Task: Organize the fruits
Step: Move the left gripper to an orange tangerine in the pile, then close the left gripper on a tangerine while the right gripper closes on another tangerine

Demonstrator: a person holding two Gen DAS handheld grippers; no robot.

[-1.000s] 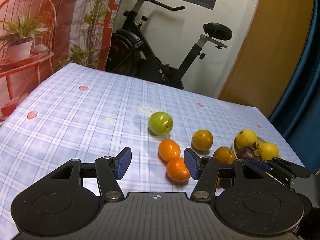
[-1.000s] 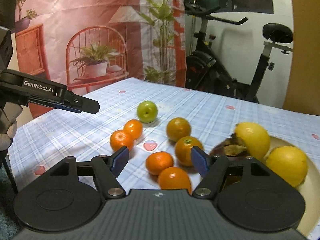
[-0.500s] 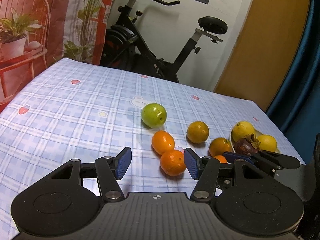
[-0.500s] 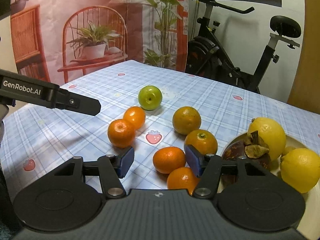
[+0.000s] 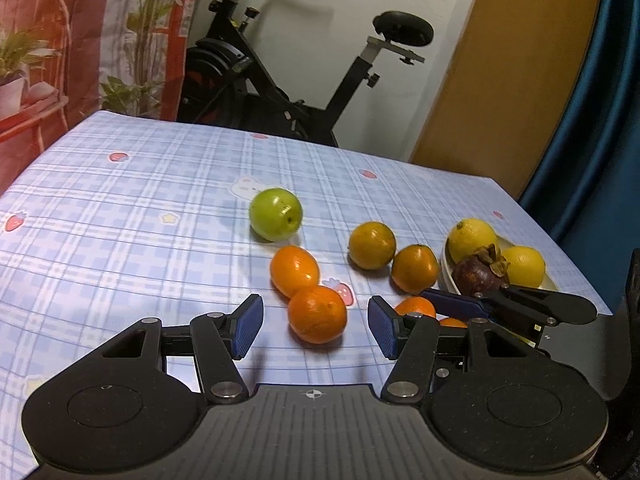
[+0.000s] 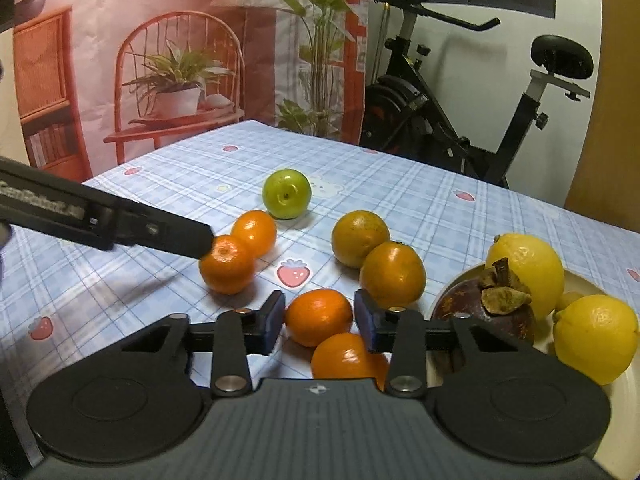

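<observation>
Checked tablecloth (image 5: 120,240) bears scattered fruit; plate (image 6: 624,384) at right holds lemons and a mangosteen (image 6: 484,312). My left gripper (image 5: 316,326) gapes wide around one mandarin (image 5: 317,314). My right gripper (image 6: 320,316) brackets another orange (image 6: 319,316), contact apparently not made.

Both wrist views look low and close across the table (image 5: 120,208), sharing the green apple (image 5: 275,214).

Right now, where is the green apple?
In both wrist views the green apple sits on the tablecloth, farthest of the loose fruit, just behind the two touching oranges.
</observation>
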